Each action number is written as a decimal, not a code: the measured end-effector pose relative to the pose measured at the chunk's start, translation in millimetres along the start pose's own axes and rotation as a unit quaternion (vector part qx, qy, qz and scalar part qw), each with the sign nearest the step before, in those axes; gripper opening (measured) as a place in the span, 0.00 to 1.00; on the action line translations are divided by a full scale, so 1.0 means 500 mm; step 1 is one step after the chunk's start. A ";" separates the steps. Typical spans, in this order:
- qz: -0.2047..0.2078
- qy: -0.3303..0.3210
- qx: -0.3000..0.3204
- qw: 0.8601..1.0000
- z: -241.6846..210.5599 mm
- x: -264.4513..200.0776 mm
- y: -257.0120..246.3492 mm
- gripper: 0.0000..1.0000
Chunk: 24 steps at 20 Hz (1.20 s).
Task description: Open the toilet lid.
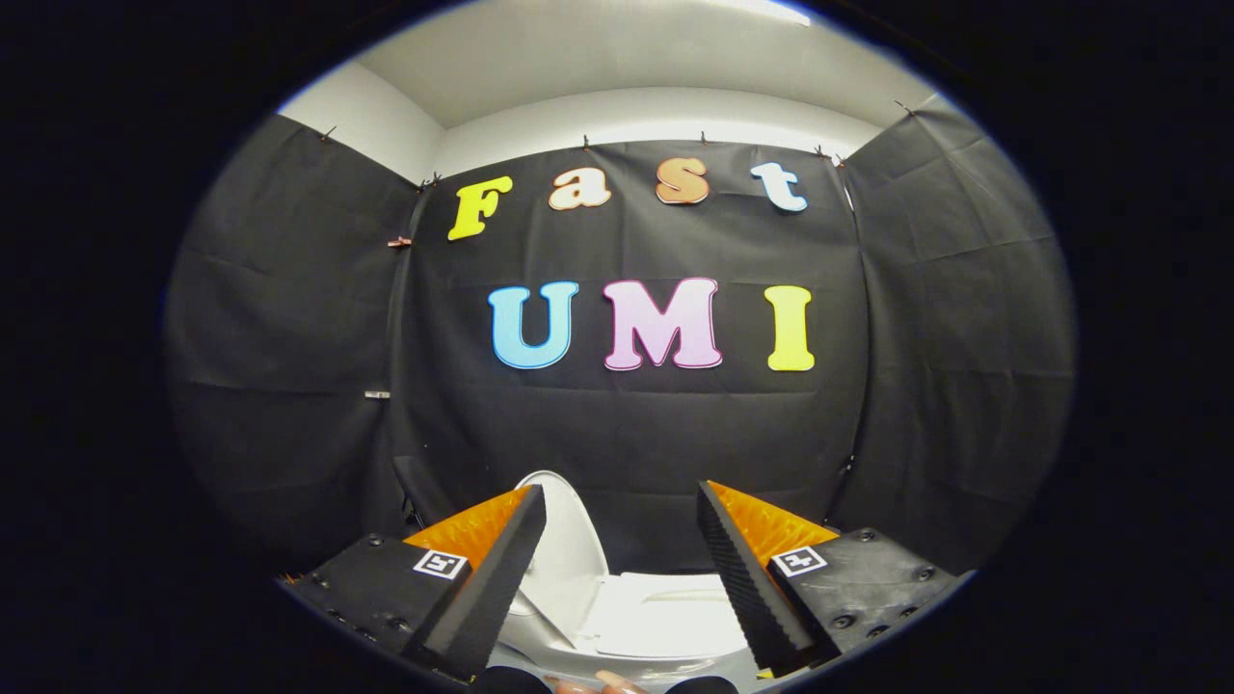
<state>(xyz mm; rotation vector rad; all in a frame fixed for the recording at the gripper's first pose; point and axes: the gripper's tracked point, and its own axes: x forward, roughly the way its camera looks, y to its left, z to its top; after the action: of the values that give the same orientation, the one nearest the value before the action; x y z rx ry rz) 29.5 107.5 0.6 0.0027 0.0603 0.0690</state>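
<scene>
Black cloth wall [627, 424] fills the booth ahead of me. Below it, a white toilet [656, 617] sits between my gripper [622, 506] fingers, its lid [569, 540] raised upright. The jaws stand wide apart, holding nothing.

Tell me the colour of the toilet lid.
White: the toilet lid shows best in the gripper view, beyond the open claw.

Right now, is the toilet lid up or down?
Up: the toilet lid stands raised beyond the open gripper, against the black cloth.
</scene>
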 end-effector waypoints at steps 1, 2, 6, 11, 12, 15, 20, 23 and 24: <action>-0.005 0.001 0.000 1.000 -0.004 -0.005 -0.012 0.98; -0.008 0.002 0.001 1.000 -0.010 -0.010 -0.024 0.99; -0.012 0.000 0.012 1.000 -0.007 -0.029 -0.048 0.99; -0.009 0.004 0.011 1.000 -0.015 -0.036 -0.057 1.00; -0.008 0.003 0.012 1.000 -0.013 -0.037 -0.057 1.00; -0.007 0.001 0.015 1.000 -0.011 -0.039 -0.057 1.00; -0.007 -0.004 0.019 1.000 -0.008 -0.042 -0.060 1.00; -0.005 -0.008 0.019 1.000 -0.005 -0.044 -0.060 1.00; -0.005 -0.008 0.020 1.000 -0.006 -0.044 -0.059 1.00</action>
<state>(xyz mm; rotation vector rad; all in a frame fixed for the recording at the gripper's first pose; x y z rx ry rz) 9.6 76.3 -1.3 0.0422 0.0453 0.0571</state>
